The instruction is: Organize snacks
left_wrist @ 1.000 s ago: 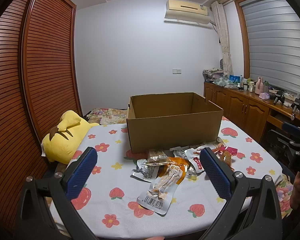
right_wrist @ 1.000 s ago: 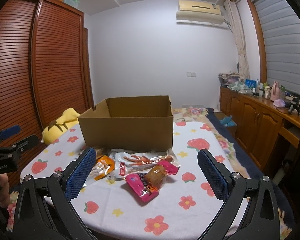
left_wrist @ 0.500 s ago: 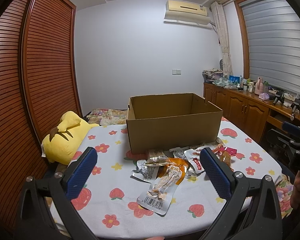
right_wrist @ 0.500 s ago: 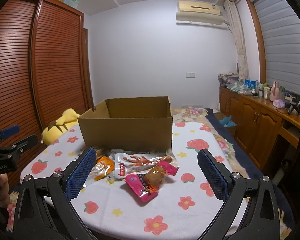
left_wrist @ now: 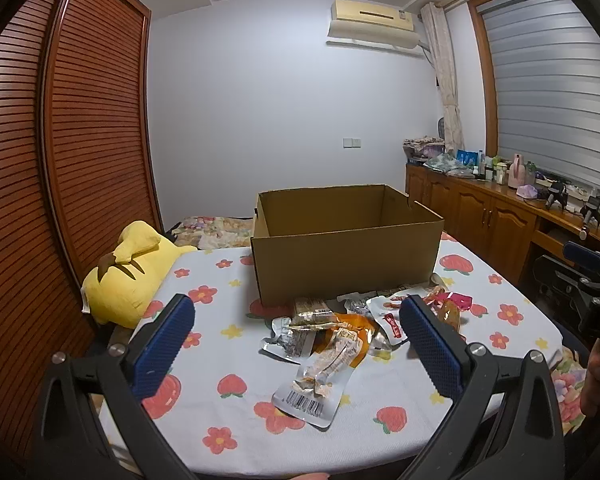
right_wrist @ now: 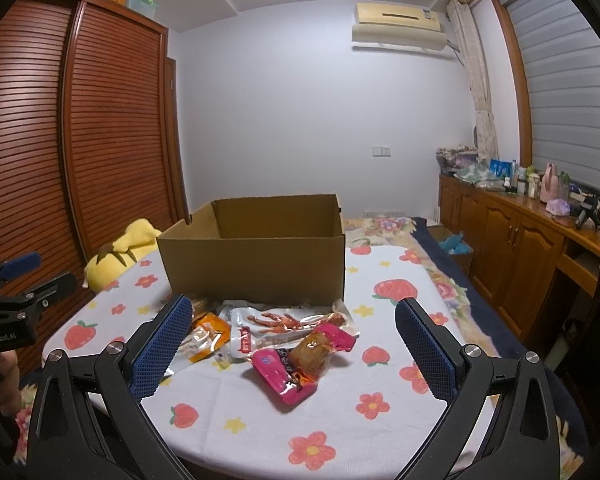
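Currently we hold both grippers back at near edge of table [right_wrist: 380,432], jaws wide, nothing held. Snack pile [left_wrist: 340,332] lies against near wall of cardboard box [left_wrist: 344,268]. Right gripper [right_wrist: 294,344] nearer pink packet [right_wrist: 296,364], long axis diagonal. Left gripper [left_wrist: 298,346] faces clear barcode pouch [left_wrist: 320,376]. Left view misses most of pink packet.
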### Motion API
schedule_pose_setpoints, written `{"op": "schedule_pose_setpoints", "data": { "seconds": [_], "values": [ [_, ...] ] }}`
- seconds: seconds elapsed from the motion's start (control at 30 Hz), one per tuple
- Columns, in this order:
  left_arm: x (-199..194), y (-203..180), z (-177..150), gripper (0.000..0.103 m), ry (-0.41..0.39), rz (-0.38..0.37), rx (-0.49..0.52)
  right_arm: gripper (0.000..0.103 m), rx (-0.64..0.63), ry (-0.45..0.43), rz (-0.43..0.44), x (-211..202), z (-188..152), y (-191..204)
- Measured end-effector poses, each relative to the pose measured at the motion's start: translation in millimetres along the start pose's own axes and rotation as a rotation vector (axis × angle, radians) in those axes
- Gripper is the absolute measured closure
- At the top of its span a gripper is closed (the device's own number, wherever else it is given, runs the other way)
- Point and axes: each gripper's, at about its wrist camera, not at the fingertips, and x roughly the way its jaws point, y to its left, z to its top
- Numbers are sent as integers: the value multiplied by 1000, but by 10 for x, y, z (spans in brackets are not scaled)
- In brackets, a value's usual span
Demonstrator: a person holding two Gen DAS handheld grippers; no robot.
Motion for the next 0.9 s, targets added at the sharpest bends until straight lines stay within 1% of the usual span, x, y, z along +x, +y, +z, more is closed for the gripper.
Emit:
{"op": "schedule_pose_setpoints", "data": {
  "seconds": [0.23, 0.47, 0.67, 0.77, 0.9],
  "values": [
    [65, 10, -62, 0, 23, -5, 1, 0, 3, 11, -1, 12, 4, -11],
    [283, 60, -217, 0, 83, -33, -7, 0, -2, 49, 4, 155, -84, -44],
    [513, 85, -369, 0, 145, -63, 3, 0, -23, 107, 18, 375, -162, -103],
    [623, 101, -435, 1, 183, -73, 7, 3, -27, 141, 28, 502, -206, -150],
    [788, 132, -527, 2, 230, -104, 7, 6, -11, 206, 62, 687, -264, -215]
  ]
}}
